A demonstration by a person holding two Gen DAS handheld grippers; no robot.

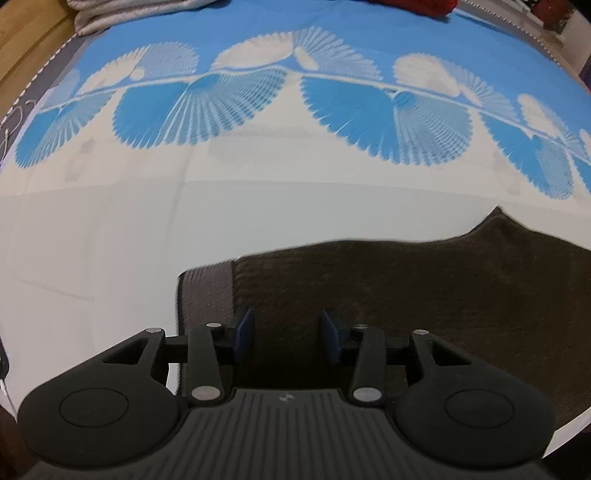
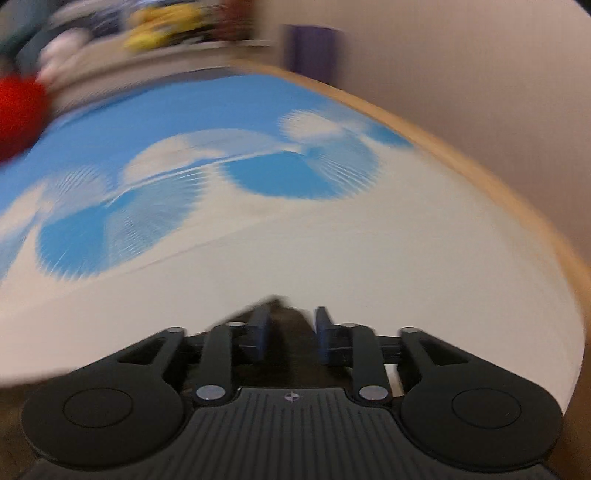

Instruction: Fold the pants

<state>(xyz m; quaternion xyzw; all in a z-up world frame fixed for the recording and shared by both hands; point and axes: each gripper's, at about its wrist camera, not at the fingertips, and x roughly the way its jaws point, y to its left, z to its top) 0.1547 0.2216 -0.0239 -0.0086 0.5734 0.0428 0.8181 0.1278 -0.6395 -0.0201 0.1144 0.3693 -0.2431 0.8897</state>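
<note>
Dark brown pants (image 1: 424, 280) lie flat on a bed with a blue and white sheet (image 1: 110, 240). Their ribbed waistband (image 1: 205, 295) is at the left end. My left gripper (image 1: 287, 332) is open and hovers just above the pants beside the waistband, with nothing between its blue pads (image 1: 244, 330). In the blurred right wrist view a pointed bit of the brown pants (image 2: 288, 325) shows between the fingers of my right gripper (image 2: 291, 332), which is open, low over the white sheet (image 2: 406, 266).
A grey folded blanket (image 1: 122, 14) and a red item (image 1: 417, 5) lie at the far side of the bed. A wooden bed edge (image 2: 498, 184) runs along the right, with a wall behind it. A cluttered shelf is blurred far off.
</note>
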